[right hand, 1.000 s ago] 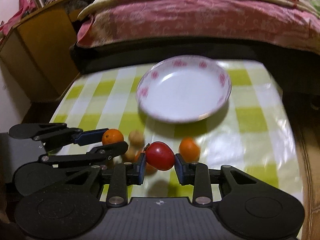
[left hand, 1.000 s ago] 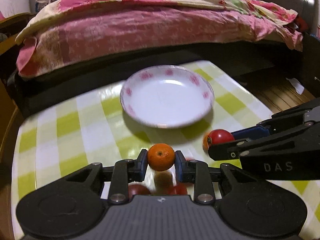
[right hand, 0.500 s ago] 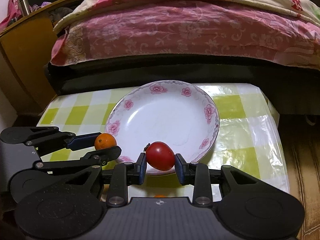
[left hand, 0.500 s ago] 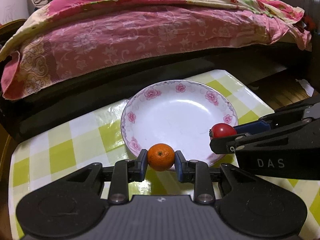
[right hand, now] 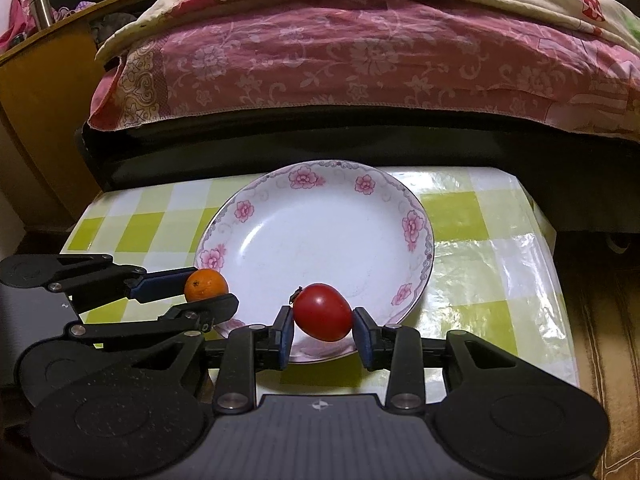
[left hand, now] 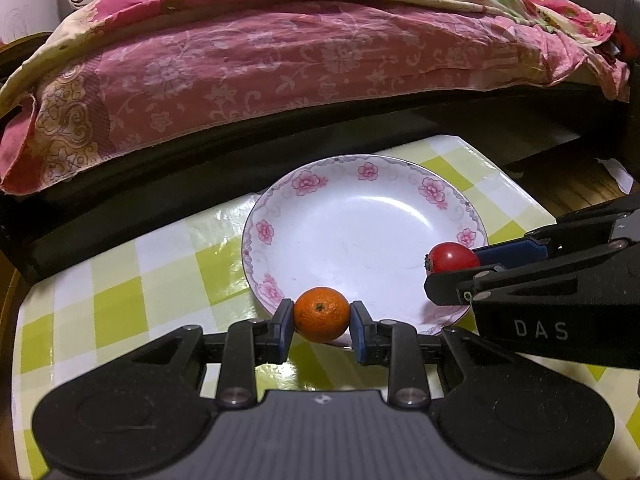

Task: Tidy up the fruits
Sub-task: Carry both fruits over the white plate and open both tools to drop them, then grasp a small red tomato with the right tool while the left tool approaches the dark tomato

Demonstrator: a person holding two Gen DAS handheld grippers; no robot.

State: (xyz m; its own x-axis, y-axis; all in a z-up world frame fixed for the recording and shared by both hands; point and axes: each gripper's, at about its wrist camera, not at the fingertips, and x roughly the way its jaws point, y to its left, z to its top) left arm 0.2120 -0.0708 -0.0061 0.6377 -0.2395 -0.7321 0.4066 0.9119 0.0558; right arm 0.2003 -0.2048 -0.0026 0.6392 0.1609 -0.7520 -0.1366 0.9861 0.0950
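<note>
The left tongs (left hand: 321, 315) pinch an orange (left hand: 321, 313) over the near rim of the plate (left hand: 360, 184) (white, pink flowers). The right tongs (right hand: 323, 313) pinch a tomato (right hand: 322, 312) beside them, also above the near rim. The plate sits on the checked table (left hand: 120, 304).

Plate (left hand: 360, 240) bare; bed (left hand: 280, 60) blocks beyond.

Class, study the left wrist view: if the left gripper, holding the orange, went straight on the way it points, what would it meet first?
Probably the plate: the left gripper, shut on the orange, points across its near rim. Height above it is unclear.
</note>
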